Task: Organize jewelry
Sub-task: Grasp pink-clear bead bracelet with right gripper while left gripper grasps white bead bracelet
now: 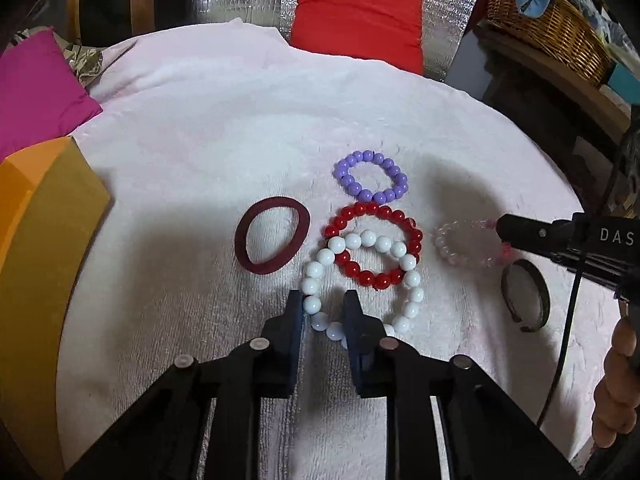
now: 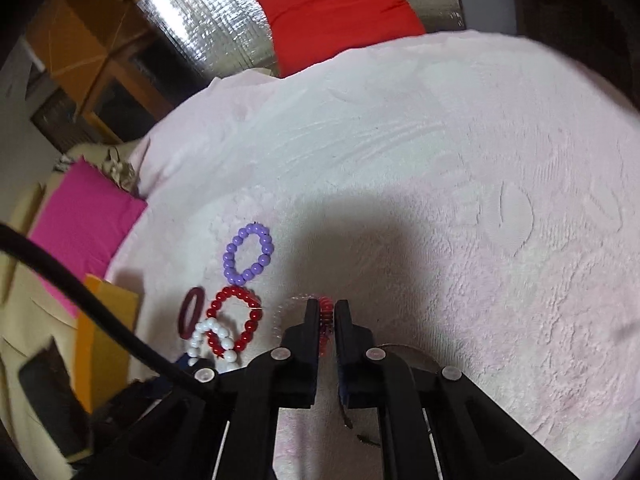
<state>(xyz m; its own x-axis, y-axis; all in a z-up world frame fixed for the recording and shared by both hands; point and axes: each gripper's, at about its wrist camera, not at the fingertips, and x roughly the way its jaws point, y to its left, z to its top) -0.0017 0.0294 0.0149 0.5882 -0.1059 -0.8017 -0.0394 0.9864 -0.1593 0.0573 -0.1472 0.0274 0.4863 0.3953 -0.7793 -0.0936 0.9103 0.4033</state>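
Observation:
In the left wrist view my left gripper (image 1: 323, 299) is partly open, its fingers straddling the near edge of a white bead bracelet (image 1: 412, 284) that overlaps a red bead bracelet (image 1: 374, 208). A purple bead bracelet (image 1: 370, 176) lies beyond, a maroon hair band (image 1: 272, 240) to the left. My right gripper (image 2: 328, 310) is shut on the pink-red part of a clear pink bead bracelet (image 1: 468, 242). A dark metal bangle (image 1: 525, 296) lies beside it.
Everything lies on a pale pink towel (image 1: 200, 140). An orange box (image 1: 44, 220) stands at the left, a magenta cushion (image 1: 36, 88) behind it, a red cushion (image 1: 358, 16) at the back, a wicker basket (image 1: 552, 24) at the far right.

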